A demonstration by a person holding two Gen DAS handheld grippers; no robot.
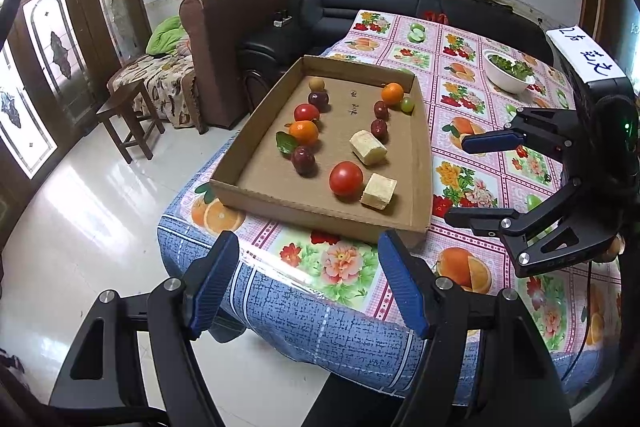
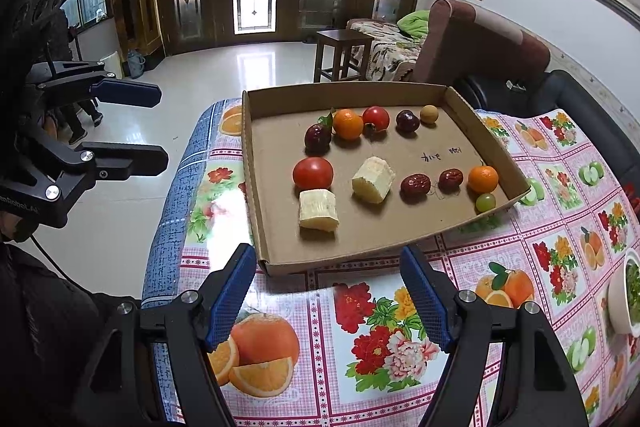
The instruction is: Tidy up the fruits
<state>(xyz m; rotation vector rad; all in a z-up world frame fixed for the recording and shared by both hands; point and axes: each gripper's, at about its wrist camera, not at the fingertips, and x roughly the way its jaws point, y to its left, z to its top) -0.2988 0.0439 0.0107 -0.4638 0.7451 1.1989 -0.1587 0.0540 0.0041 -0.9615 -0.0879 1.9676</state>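
Observation:
A shallow cardboard tray (image 1: pixel 422 163) (image 2: pixel 256 215) lies on the table and holds the fruit. Near its front are a large tomato (image 1: pixel 346 179) (image 2: pixel 313 173) and two pale cut chunks (image 1: pixel 379 191) (image 2: pixel 318 209). Behind them lie two oranges (image 1: pixel 304 132) (image 2: pixel 483 179), a smaller tomato (image 1: pixel 306 112) (image 2: pixel 376 118), several dark red fruits (image 1: pixel 303 159) (image 2: pixel 415 185), a green grape (image 1: pixel 407 104) (image 2: pixel 485 202) and a small tan fruit (image 1: pixel 316 83) (image 2: pixel 429 115). My left gripper (image 1: pixel 308 285) (image 2: pixel 146 125) hangs open before the table's corner, empty. My right gripper (image 2: pixel 328 301) (image 1: pixel 468 179) stands open over the cloth in front of the tray, empty.
A fruit-print cloth (image 1: pixel 344 263) (image 2: pixel 360 339) covers the table. A white bowl of greens (image 1: pixel 508 71) (image 2: pixel 626 295) stands to the right of the tray. Beyond the table are a dark sofa (image 1: pixel 360 3), a brown armchair (image 1: pixel 236 23) (image 2: pixel 480 39), a wooden stool (image 1: pixel 128 115) (image 2: pixel 344 55) and tiled floor.

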